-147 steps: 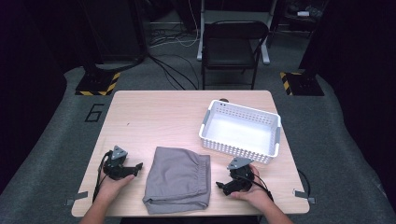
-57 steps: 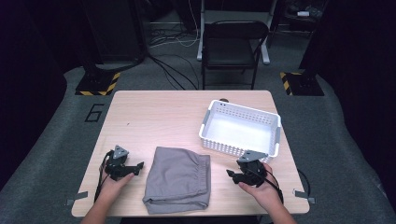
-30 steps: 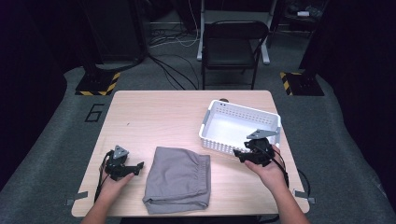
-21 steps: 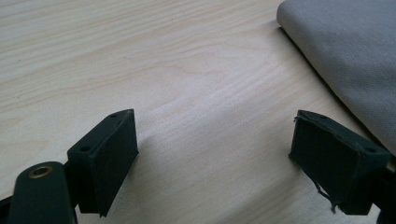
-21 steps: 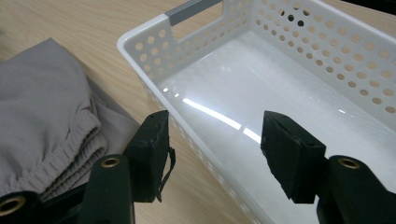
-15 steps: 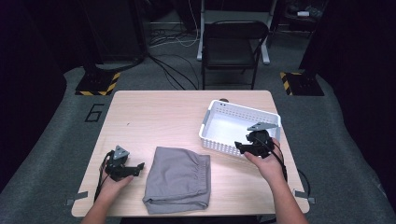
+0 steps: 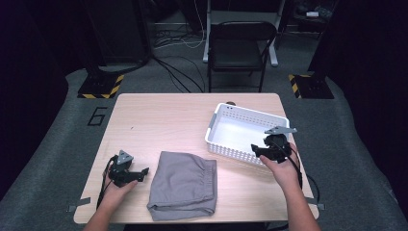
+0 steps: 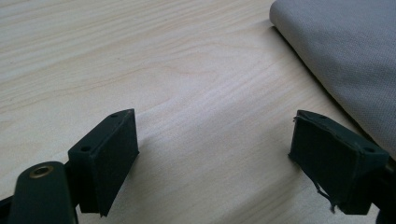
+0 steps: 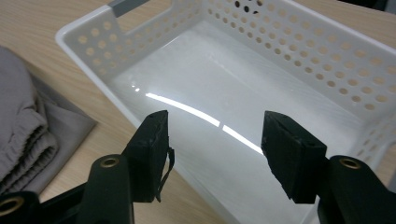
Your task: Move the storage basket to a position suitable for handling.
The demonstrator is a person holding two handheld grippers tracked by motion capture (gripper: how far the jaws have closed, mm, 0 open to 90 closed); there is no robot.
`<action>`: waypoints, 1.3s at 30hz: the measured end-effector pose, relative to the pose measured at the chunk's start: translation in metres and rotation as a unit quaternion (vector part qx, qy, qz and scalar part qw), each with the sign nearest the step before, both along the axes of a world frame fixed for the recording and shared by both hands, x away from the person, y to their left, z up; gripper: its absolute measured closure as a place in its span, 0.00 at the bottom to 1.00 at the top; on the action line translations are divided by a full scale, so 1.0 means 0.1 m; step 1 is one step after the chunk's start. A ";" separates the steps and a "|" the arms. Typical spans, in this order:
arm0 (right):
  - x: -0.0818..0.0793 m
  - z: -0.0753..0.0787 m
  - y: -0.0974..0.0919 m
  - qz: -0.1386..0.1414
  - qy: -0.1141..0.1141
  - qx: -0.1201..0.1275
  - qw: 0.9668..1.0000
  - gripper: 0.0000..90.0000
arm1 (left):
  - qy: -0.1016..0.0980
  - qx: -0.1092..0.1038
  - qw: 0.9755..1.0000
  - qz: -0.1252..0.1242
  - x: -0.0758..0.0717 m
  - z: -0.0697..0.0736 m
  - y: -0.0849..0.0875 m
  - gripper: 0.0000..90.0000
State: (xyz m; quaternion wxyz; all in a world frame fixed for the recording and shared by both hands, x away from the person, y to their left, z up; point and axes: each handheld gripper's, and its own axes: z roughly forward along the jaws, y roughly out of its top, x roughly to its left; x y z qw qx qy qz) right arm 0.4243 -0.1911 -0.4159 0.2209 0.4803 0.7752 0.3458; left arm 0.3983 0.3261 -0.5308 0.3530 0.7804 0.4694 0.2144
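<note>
A folded grey cloth (image 7: 185,183) lies on the wooden table (image 7: 163,120) near its front edge. Just left of the cloth rests my left gripper (image 7: 144,172), low over the wood, its jaws wide open and empty. In the left gripper view the gripper (image 8: 212,154) has the cloth's edge (image 8: 345,56) beside one jaw. A white perforated basket (image 7: 235,132) stands at the right, with nothing in it. My right gripper (image 7: 254,150) hovers over the basket's near rim, open with nothing between its jaws. In the right gripper view the gripper (image 9: 215,144) looks down into the basket (image 9: 187,70), with the cloth (image 9: 23,121) off to the left.
A black folding chair (image 7: 240,48) stands beyond the table's far edge, with cables on the floor around it. Bare wood stretches across the far left half of the table.
My right gripper has risen from the table's front right and moved forward to above the basket's near rim. The left gripper, cloth and basket have stayed put.
</note>
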 end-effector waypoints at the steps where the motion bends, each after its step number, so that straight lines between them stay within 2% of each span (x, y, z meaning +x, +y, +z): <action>1: 0.00 0.00 -0.05 -0.015 -0.004 0.000 1.000 0.46 | 0.005 0.001 1.000 -0.002 0.00 0.01 0.00 0.16; 7: 0.01 -0.02 -0.17 -0.033 0.002 0.001 0.999 0.46 | 0.000 -0.002 1.000 0.003 0.00 0.00 -0.01 0.16; 13: 0.02 -0.04 -0.25 -0.049 0.002 0.001 0.999 0.46 | 0.006 0.001 1.000 0.002 0.00 0.01 0.00 0.16; 19: 0.02 -0.04 -0.35 -0.075 -0.001 -0.012 0.997 0.46 | 0.007 0.001 1.000 0.001 0.00 0.01 0.00 0.16; 21: 0.02 -0.05 -0.37 -0.074 -0.003 -0.017 0.997 0.46 | 0.007 0.002 1.000 0.001 0.00 0.01 0.00 0.16; 27: 0.03 -0.08 -0.46 -0.098 0.004 -0.013 0.995 0.46 | 0.007 0.001 1.000 0.001 0.00 0.01 0.00 0.16; 30: 0.03 -0.10 -0.52 -0.109 0.007 -0.014 0.994 0.46 | 0.000 -0.001 1.000 0.004 0.00 0.00 -0.01 0.16; 39: 0.05 -0.20 -0.66 -0.135 0.021 -0.020 0.990 0.48 | 0.008 0.002 1.000 0.001 0.00 0.01 0.00 0.16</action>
